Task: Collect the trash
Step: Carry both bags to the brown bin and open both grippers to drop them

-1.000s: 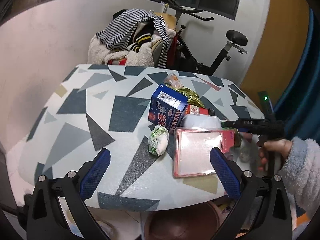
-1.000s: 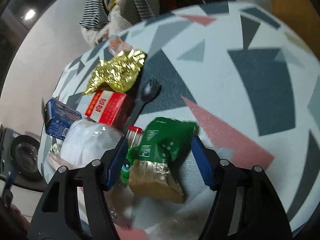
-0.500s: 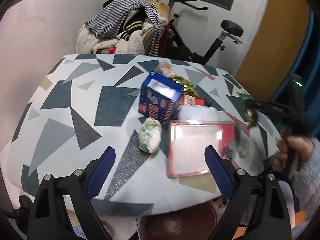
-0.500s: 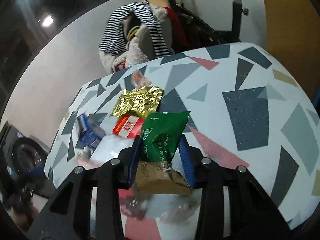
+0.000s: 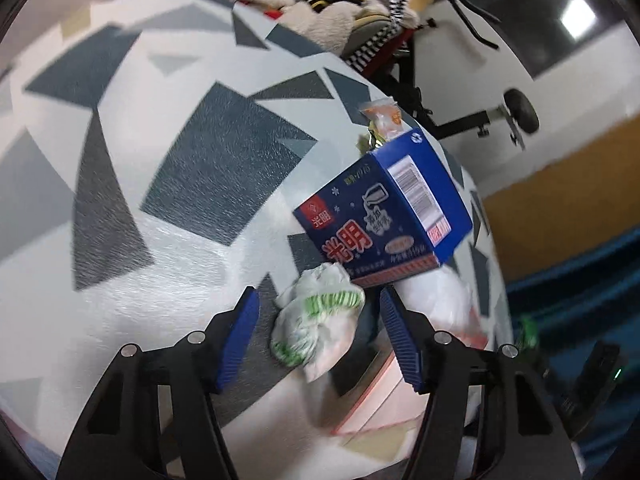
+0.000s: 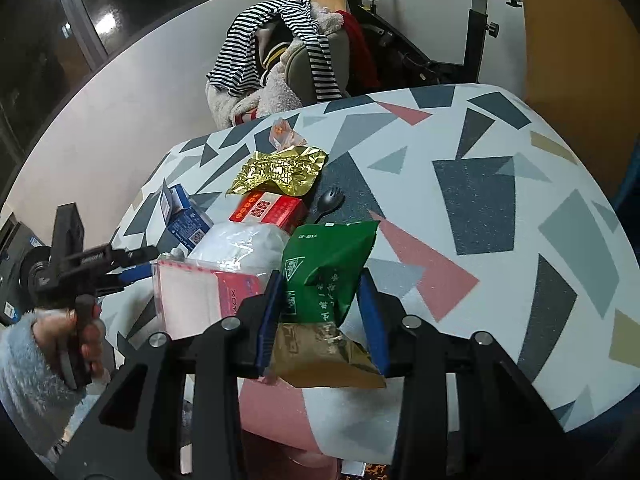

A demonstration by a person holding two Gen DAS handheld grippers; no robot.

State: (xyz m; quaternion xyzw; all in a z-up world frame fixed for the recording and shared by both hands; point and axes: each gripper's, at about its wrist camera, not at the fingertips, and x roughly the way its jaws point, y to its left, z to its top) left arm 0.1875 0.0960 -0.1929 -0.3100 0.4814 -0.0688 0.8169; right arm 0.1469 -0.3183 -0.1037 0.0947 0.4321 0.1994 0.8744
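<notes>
A crumpled white and green wrapper (image 5: 316,324) lies on the patterned table (image 5: 180,168), just in front of a blue carton (image 5: 384,220). My left gripper (image 5: 317,291) straddles the wrapper and its jaws are closing; a gap still shows between each blue pad and the wrapper. My right gripper (image 6: 321,280) is shut on a green and gold snack packet (image 6: 328,268), held up off the table. In the right wrist view the left gripper (image 6: 92,260) shows at the left edge, held by a hand in a fuzzy pale sleeve (image 6: 24,352).
Around the blue carton (image 6: 184,216) lie a gold foil wrapper (image 6: 280,172), a red box (image 6: 272,208), a black spork (image 6: 330,200), a white plastic bag (image 6: 240,244) and a pink clear pouch (image 6: 192,300). A clothes-covered chair (image 6: 288,60) and an exercise bike (image 6: 476,20) stand behind the table.
The left gripper dropped in close over the crumpled wrapper, rolled, and its jaws narrowed. The right gripper shut on the green packet and raised it from the table.
</notes>
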